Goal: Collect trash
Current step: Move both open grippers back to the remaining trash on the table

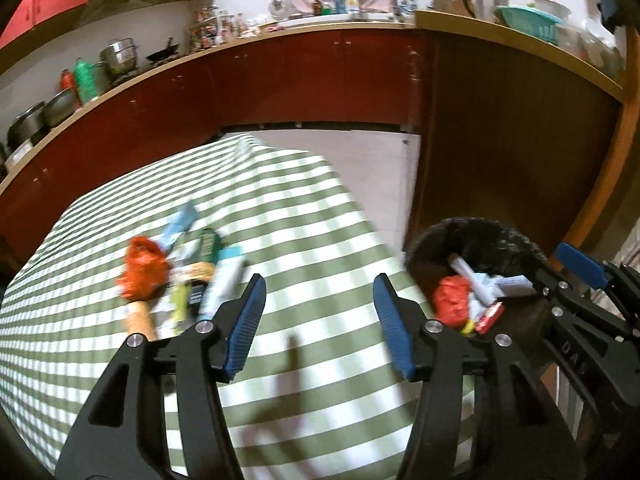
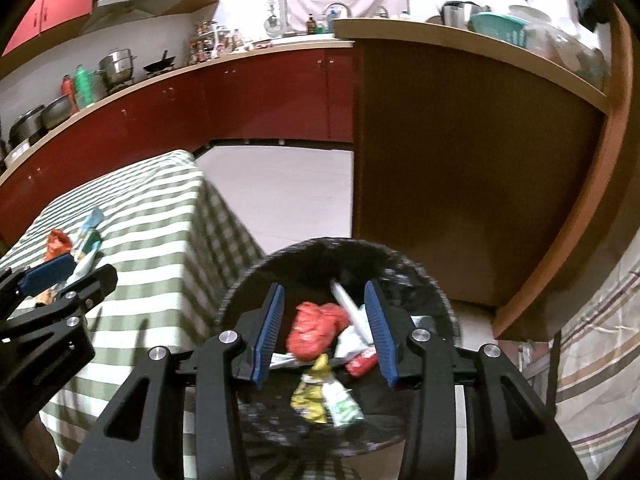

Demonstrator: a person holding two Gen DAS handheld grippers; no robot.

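Note:
A pile of wrappers (image 1: 188, 276), with an orange crumpled bag (image 1: 142, 266) and a green packet (image 1: 208, 246), lies on the green-and-white checked table (image 1: 320, 216). My left gripper (image 1: 320, 320) is open and empty above the cloth, right of the pile. A black bin (image 2: 340, 252) beside the table holds a red wrapper (image 2: 316, 330), a white tube (image 2: 348, 300), a yellow wrapper (image 2: 314, 388) and others. My right gripper (image 2: 324, 328) is open and empty over the bin's mouth. The bin also shows in the left wrist view (image 1: 472, 236).
Red kitchen cabinets (image 1: 280, 80) with a counter of pots and bottles run behind the table. A brown wooden counter panel (image 2: 460, 160) stands just behind the bin. Tiled floor (image 2: 288, 188) lies between table and cabinets. A striped cloth (image 2: 600, 340) hangs at the right.

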